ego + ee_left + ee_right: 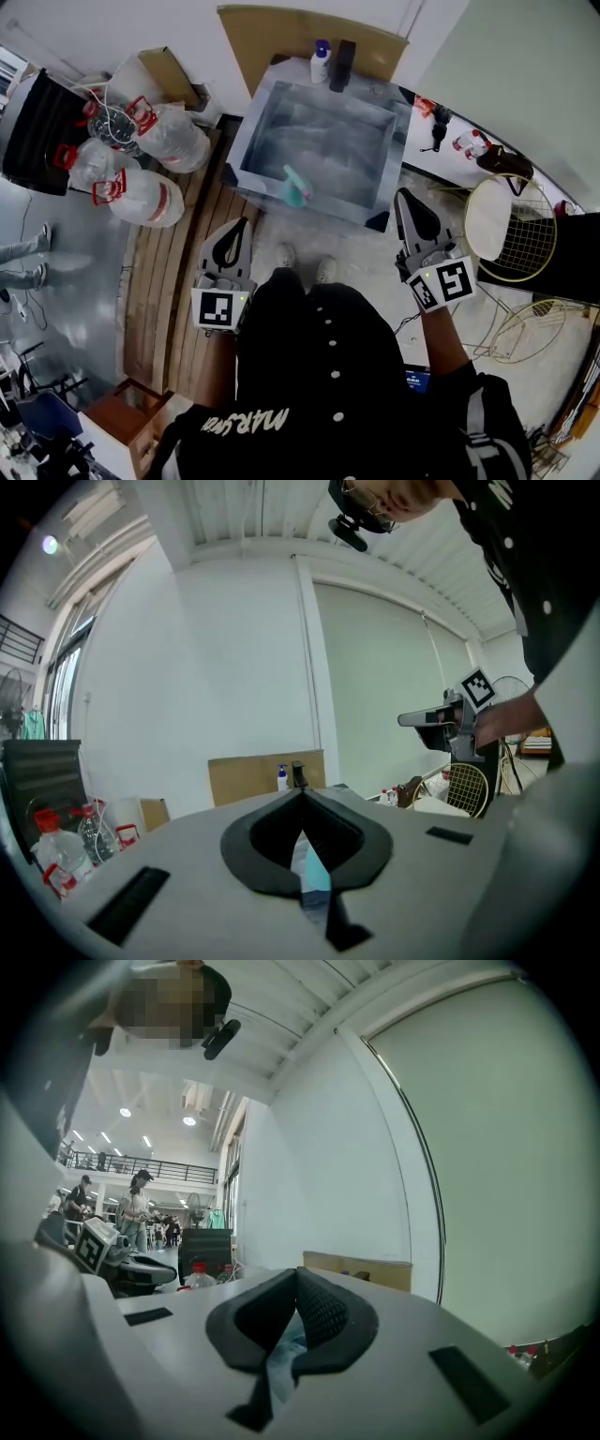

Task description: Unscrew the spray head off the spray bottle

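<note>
A teal spray bottle (296,186) lies near the front edge of a metal-topped table (272,112). In the left gripper view the teal bottle (311,872) shows through the gap below the jaws. My left gripper (243,225) hangs short of the table's front left corner, shut and empty. My right gripper (404,198) is level with the table's front right corner, also shut with nothing in it. Each gripper view shows its own jaws closed together, left gripper (300,795) and right gripper (296,1273). Neither gripper touches the bottle.
A white bottle with a blue cap (321,62) and a black object (342,64) stand at the table's far edge, before a cardboard sheet (300,33). Large water jugs (150,192) lie at the left. A round wire stand (511,230) is at the right.
</note>
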### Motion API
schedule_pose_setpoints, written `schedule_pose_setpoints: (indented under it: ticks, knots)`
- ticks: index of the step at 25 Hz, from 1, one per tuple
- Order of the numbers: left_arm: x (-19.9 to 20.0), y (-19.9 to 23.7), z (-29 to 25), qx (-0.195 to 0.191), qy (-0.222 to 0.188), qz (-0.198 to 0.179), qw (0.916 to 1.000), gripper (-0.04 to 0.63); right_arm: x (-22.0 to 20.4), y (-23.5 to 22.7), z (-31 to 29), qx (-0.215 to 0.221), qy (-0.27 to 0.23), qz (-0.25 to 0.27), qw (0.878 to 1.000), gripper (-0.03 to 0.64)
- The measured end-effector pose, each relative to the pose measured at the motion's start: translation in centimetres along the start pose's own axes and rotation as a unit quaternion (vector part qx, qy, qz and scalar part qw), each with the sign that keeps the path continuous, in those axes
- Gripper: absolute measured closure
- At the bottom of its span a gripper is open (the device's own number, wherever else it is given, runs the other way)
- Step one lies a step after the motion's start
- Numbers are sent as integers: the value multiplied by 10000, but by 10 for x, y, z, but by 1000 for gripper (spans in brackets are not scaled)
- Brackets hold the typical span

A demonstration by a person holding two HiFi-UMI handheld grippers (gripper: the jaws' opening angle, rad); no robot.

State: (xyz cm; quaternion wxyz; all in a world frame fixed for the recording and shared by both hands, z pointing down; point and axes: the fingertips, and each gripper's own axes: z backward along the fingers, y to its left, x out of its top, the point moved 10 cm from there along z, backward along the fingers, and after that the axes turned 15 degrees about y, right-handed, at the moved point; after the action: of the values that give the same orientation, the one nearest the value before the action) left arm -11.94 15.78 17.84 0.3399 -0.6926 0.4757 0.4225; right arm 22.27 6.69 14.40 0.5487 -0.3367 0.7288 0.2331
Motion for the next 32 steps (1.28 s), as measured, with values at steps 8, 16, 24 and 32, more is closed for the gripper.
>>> schedule_pose_setpoints:
  ticks: [8, 16, 24, 32]
  knots:
    - [0, 34, -24, -249, 152, -113, 9995, 571, 10, 6, -31, -122, 48, 12, 9999, 604]
    - [-12, 45, -60, -826, 317, -562, 9945, 571, 6, 6, -70, 233, 279, 46, 9993, 604]
    - [-59, 44, -116, -1383, 805, -705, 9846, 571, -10, 3, -124, 677, 632, 129, 9956, 604]
    - [-93, 35, -167, -1955, 1047, -1295, 9665, 542, -19, 14, -175, 1602, 517, -158, 9856, 604]
